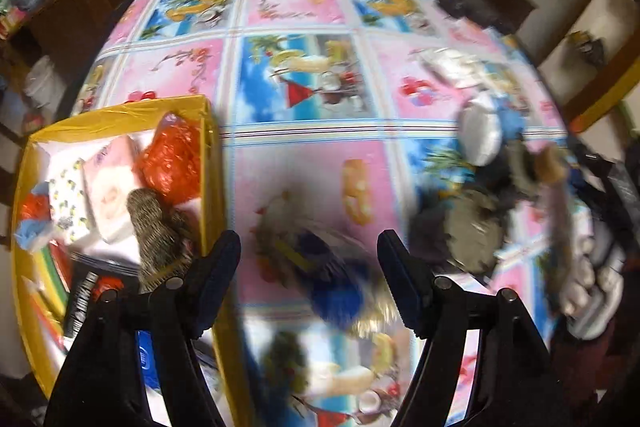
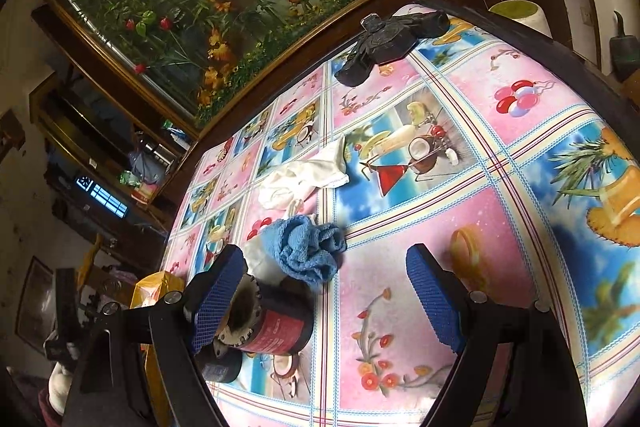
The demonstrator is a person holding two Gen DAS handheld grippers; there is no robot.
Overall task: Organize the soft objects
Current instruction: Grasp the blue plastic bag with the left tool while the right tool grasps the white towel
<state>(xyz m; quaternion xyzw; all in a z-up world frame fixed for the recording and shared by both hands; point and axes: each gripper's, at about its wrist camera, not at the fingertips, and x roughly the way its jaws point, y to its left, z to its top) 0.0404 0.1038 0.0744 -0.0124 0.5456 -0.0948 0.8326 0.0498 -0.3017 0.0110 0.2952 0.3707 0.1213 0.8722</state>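
- The left gripper hangs over the tabletop just beside a yellow box, its black fingers spread wide with nothing between them
- A blurred blue and tan bundle lies on the tabletop below the gap
- In the box sit a speckled grey knitted roll, a crinkly red bag and flat printed packets
- The right gripper tilts low over the tabletop, fingers with blue ribbed pads spread apart and gripping nothing
- A blue terry cloth lies bunched ahead of the left pad, a crumpled white cloth beyond it
- A dark cylindrical can with a red label lies on its side by the left pad
- A black star-shaped object rests at the far edge
- The tabletop wears glossy pink and blue fruit-print oilcloth
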